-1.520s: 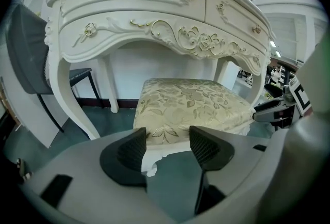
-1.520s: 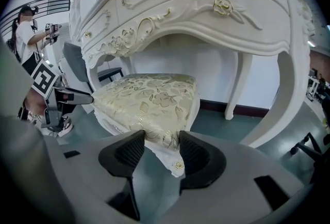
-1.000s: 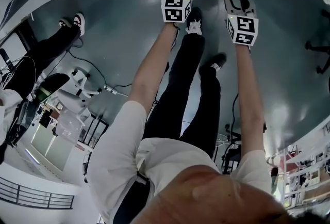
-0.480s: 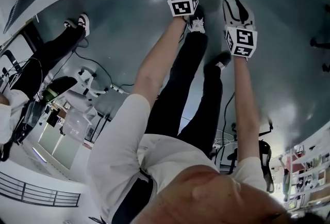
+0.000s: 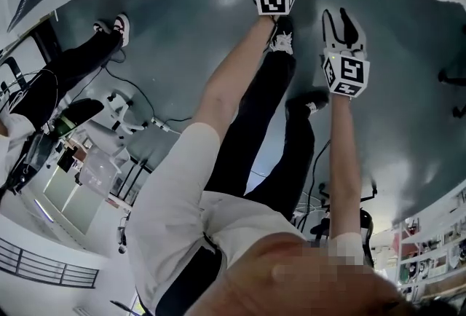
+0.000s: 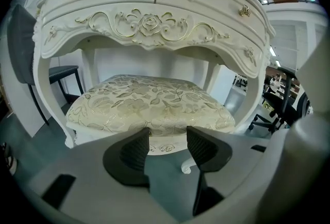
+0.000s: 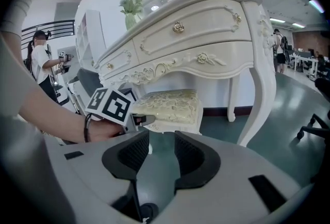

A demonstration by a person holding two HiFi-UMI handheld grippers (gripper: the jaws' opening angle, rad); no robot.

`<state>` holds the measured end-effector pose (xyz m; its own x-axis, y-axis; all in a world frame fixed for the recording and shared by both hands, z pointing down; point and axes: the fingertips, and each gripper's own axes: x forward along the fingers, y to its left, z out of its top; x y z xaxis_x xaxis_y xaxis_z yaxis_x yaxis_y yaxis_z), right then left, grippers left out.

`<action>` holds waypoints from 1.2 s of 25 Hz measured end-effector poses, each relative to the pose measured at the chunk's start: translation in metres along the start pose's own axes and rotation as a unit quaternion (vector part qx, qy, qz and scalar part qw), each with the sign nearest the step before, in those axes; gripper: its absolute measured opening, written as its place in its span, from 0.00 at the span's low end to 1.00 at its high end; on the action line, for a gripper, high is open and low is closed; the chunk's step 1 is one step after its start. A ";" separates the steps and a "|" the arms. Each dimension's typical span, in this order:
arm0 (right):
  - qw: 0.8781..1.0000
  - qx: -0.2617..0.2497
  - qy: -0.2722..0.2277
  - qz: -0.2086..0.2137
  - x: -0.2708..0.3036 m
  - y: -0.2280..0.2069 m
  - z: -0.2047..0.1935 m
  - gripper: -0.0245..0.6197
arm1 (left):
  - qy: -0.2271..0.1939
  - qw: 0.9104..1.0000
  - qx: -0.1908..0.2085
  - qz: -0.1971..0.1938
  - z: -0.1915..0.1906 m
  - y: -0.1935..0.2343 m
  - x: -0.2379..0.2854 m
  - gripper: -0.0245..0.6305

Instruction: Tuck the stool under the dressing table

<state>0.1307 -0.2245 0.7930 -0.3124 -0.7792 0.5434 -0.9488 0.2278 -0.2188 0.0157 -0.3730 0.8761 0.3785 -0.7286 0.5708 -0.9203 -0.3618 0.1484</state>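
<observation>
**Pressure low and centred for the last slide**

Cream floral-brocade stool with a white carved frame [image 6: 149, 107] stands on the dark green floor [image 5: 182, 30]. Its seat is already partly inside the arch of the ornate white dressing table with gold scrollwork [image 6: 149, 24], and its front edge sticks out toward the person.

The left gripper [image 6: 167, 136] is at that front edge. Its jaws are well apart after just closing a little, and they grip nothing. Whether the tips touch the stool's rail I cannot tell. The right gripper [image 7: 161, 140] hangs off to the side, away from the stool. Its jaws have also just narrowed slightly, and nothing is between them.

The step in hand looks like the final push. It probably goes best with contact on the hard white rail rather than the soft cushion, near the middle, so the stool does not swivel. Bringing the right gripper onto the rail too would give two contact points and steadier steering. The push should be level and slow, keeping the stool clear of the table's curved leg [image 7: 258, 89].
</observation>
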 end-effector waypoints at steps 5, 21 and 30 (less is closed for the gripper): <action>0.999 -0.010 -0.030 0.013 0.018 0.012 0.018 0.31 | -0.011 1.000 0.002 -0.004 0.009 0.010 0.011 0.41; 0.989 -0.098 -0.102 0.036 0.177 -0.009 0.023 0.24 | -0.137 0.987 0.077 -0.035 0.022 0.029 0.033 0.31; 0.991 -0.077 -0.108 0.021 0.210 -0.043 0.042 0.24 | -0.151 0.985 0.076 -0.043 0.046 0.032 0.062 0.31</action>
<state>0.1074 -0.4226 0.8829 -0.3505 -0.8703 0.3460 -0.9362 0.3364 -0.1022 0.0137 -0.4562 0.8792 0.4869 -0.8236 0.2910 -0.8674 -0.4950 0.0504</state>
